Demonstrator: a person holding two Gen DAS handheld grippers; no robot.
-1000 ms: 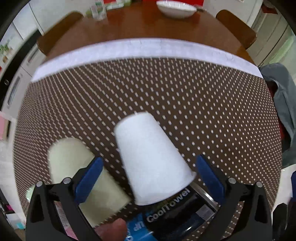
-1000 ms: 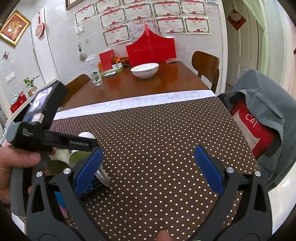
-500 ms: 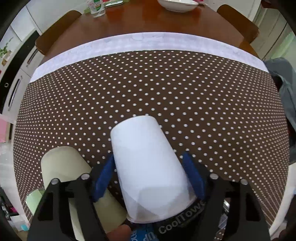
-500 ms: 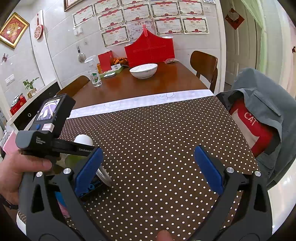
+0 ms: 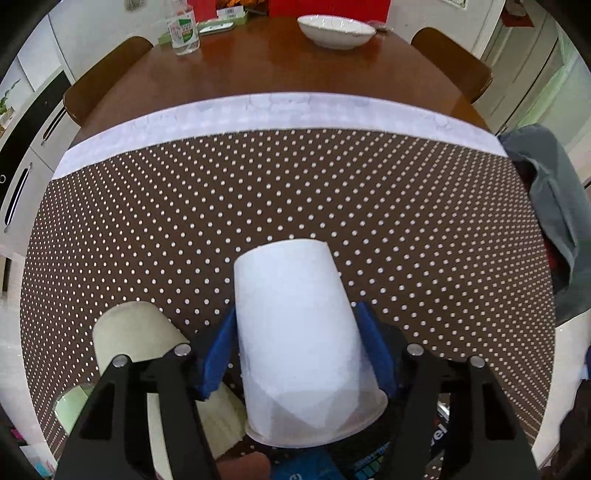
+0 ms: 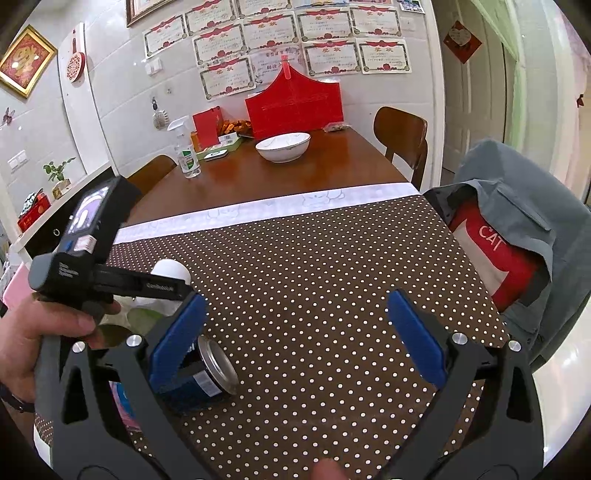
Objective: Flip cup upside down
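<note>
In the left wrist view, the left gripper (image 5: 297, 354) has its blue pads (image 5: 218, 363) pressed against both sides of the white cup (image 5: 295, 332), which it holds with the closed base pointing away from the camera and the wide rim toward it, above the brown dotted cloth (image 5: 332, 184) on the bench (image 5: 277, 70). A cream cup (image 5: 147, 332) lies on its side just left of the gripper, its mouth toward the lens. Part of a dark blue can (image 5: 373, 454) shows under the white cup's rim. Far back on the bare wood stand a white bowl (image 5: 335, 31) and a spray bottle (image 5: 183, 31). In the right wrist view, the right gripper (image 6: 295, 332) hangs wide apart over the dotted cloth with nothing between its pads. The left gripper's body, held in the left hand (image 6: 40, 336), sits at the left edge, with the white cup's base peeking out behind it. The blue can lies on its side just beside the right gripper's left pad, silver end facing right. A grey jacket (image 6: 524, 206) drapes over a chair at the right.
</note>
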